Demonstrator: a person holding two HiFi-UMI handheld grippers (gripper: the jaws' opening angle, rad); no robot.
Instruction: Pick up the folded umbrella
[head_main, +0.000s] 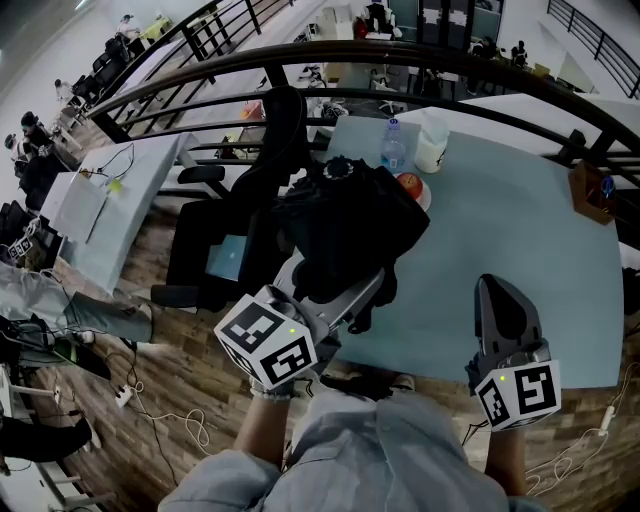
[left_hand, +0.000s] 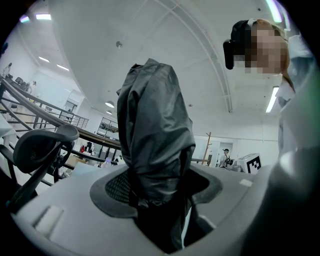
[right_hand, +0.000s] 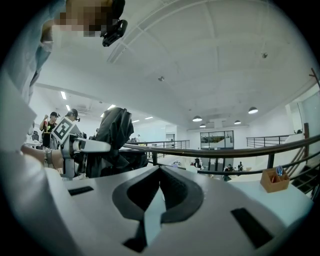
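Left tool (left_hand: 158, 186) pinches the black folded umbrella (head_main: 350, 215), apparently raised off the blue surface (head_main: 520, 220), right tool (right_hand: 159, 174) pressed together and empty; pick-up looks achieved, next move needs only firm hold.

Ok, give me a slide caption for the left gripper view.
Left gripper shut on the black folded umbrella, which stands upright between its jaws, office chair at left.
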